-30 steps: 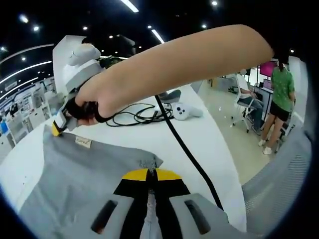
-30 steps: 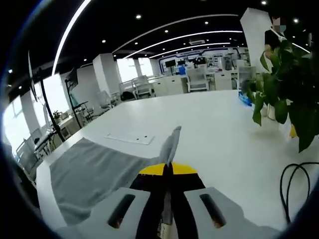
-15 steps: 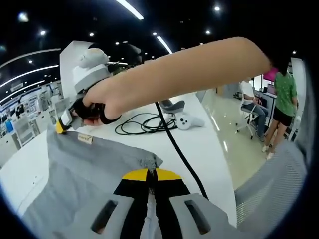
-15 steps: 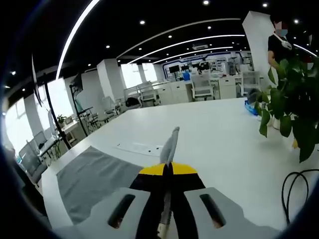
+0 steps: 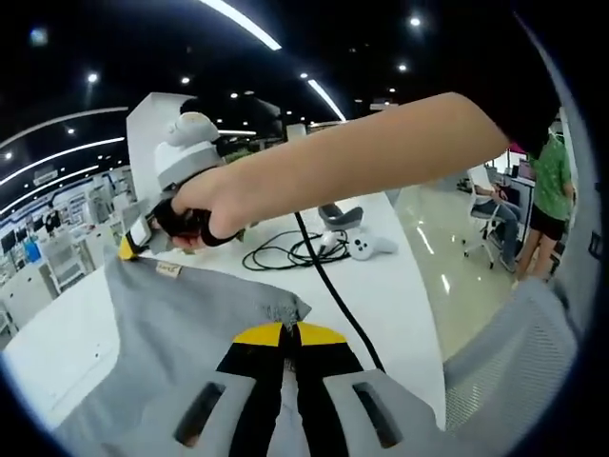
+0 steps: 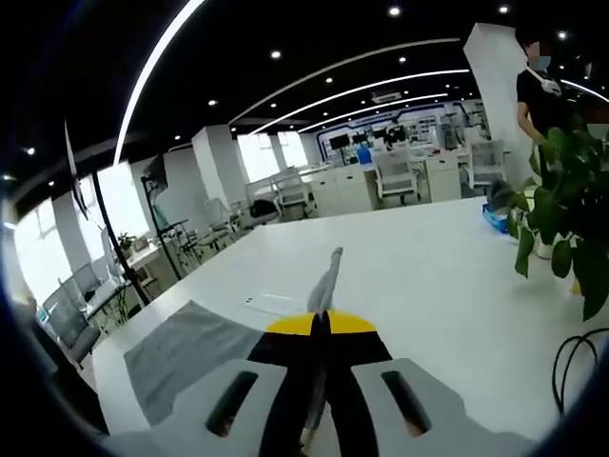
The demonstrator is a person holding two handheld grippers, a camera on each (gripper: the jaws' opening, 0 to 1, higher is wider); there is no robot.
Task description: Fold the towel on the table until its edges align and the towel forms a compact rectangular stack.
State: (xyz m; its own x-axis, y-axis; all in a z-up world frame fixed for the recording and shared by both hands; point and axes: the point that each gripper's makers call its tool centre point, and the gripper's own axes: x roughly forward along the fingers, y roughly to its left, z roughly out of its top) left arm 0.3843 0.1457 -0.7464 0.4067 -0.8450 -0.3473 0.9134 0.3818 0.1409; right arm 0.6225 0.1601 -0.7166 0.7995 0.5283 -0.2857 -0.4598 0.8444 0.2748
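The grey towel [image 5: 181, 324] hangs stretched between both grippers above the white table [image 5: 404, 286]. My left gripper [image 5: 288, 329] is shut on one towel corner at the bottom of the left gripper view. Up left in that view, a person's hand holds my right gripper [image 5: 127, 249], which pinches the far corner beside a small tag [image 5: 169, 270]. In the right gripper view, my right gripper [image 6: 321, 322] is shut on a towel corner [image 6: 329, 274] that sticks up between its jaws. The rest of the towel [image 6: 190, 347] drops away to the lower left.
A coiled black cable [image 5: 285, 252] and a white controller [image 5: 366, 246] lie on the table beyond the towel. A potted plant [image 6: 561, 205] and a cable loop [image 6: 571, 357] sit at the right of the right gripper view. People stand past the table's edge.
Both hands have risen, so both views have shifted. The towel now hangs higher over the table and stays pinched at the same two corners.
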